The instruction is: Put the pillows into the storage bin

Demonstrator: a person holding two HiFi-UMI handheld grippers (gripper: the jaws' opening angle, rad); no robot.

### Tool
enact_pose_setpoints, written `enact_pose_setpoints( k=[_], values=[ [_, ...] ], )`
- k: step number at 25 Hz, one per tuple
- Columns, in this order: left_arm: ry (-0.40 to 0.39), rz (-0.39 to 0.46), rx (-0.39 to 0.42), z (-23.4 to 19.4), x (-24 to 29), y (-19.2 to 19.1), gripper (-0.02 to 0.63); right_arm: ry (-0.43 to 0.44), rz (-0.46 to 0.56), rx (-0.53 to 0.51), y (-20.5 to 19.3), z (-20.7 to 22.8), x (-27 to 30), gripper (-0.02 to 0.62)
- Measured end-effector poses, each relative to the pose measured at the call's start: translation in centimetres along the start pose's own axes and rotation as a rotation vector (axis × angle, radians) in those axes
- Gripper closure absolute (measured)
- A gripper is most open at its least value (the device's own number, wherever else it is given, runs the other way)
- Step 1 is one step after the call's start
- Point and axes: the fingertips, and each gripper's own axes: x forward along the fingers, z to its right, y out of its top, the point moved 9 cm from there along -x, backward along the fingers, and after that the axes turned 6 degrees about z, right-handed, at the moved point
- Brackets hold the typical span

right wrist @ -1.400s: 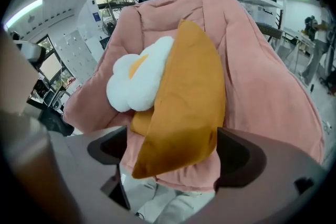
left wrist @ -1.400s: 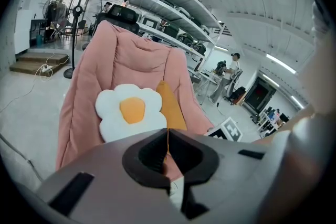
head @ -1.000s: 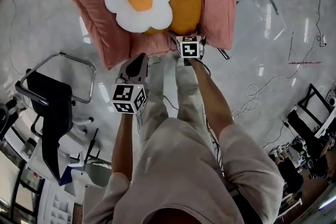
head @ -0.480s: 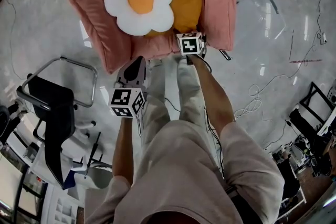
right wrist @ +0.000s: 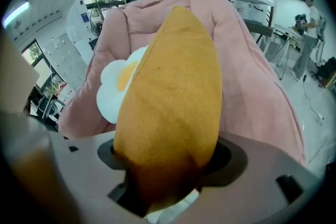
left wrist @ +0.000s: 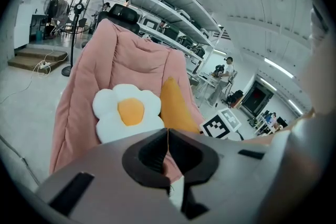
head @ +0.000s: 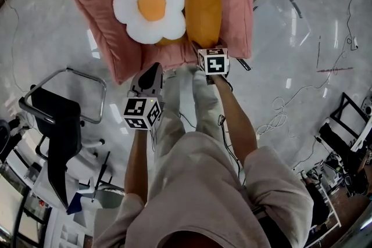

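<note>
An orange pillow (head: 203, 3) and a white flower pillow (head: 150, 6) with an orange centre lie side by side on a big pink cushion (head: 99, 26). My right gripper (head: 206, 48) is at the orange pillow's near end. Its jaws are closing, and the pillow (right wrist: 173, 92) fills the gap between them and bulges out of it. The flower pillow (right wrist: 118, 86) sits just left of it. My left gripper (head: 152, 71) hangs below the cushion's near edge, shut and empty, with its jaws (left wrist: 167, 136) meeting in a thin seam.
A clear plastic storage bin (head: 285, 14) stands on the grey floor right of the pink cushion. A black chair with a metal frame (head: 58, 119) is at the left. Cables trail across the floor at the right. The person's legs are below the grippers.
The right gripper has moved in on the orange pillow's near end and closed around it. The pillow now stands more on edge. The left gripper has barely moved.
</note>
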Motion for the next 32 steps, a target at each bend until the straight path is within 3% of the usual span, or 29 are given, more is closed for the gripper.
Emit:
enact_pose_setpoints(
  k=[11,17,25,32],
  values=[
    [-0.051,-0.005,0.057,3.9,2.4,1.2,0.594,0.056,0.203,-0.042,1.3,-0.5,-11.2,0.244],
    [-0.11,-0.021,0.116,8.1,5.3,2.0,0.594,0.029,0.288,-0.025,1.6,2.2,-16.5,0.242],
    [-0.23,-0.061,0.204,15.9,10.2,2.4,0.594,-0.116,0.365,0.097,-0.2,10.8,-22.8,0.241],
    [-0.356,-0.124,0.287,22.8,14.9,1.5,0.594,-0.269,0.352,0.241,-4.8,19.4,-25.3,0.239]
  ],
)
